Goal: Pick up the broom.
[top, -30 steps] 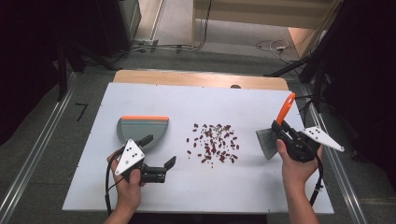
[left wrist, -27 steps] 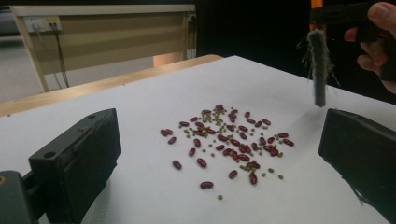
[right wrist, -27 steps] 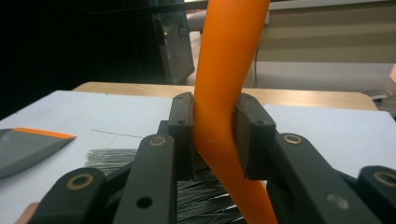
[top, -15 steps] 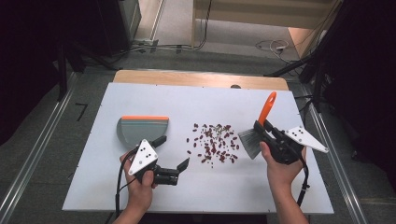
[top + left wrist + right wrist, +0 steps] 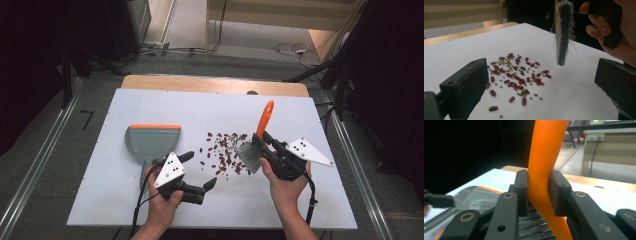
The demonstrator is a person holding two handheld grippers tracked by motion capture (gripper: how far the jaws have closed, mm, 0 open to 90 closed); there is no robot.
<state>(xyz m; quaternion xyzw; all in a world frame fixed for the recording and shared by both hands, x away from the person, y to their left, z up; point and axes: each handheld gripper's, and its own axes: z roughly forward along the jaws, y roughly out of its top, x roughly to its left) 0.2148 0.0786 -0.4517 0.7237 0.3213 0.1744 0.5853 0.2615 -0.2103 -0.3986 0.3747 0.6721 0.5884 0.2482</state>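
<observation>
The right gripper point(image 5: 265, 146), clamped on the orange-handled grey-bristled brush point(image 5: 256, 141), stands just right of the scattered red beans point(image 5: 225, 152), the grey orange-edged dustpan point(image 5: 150, 141) lying beyond them to the left.

This looks like a test room or lab. A white surface point(image 5: 150, 105) stands between metal rails point(image 5: 30, 170), with cables point(image 5: 200, 50) on the grey floor point(image 5: 240, 65) and dark curtains around.
</observation>
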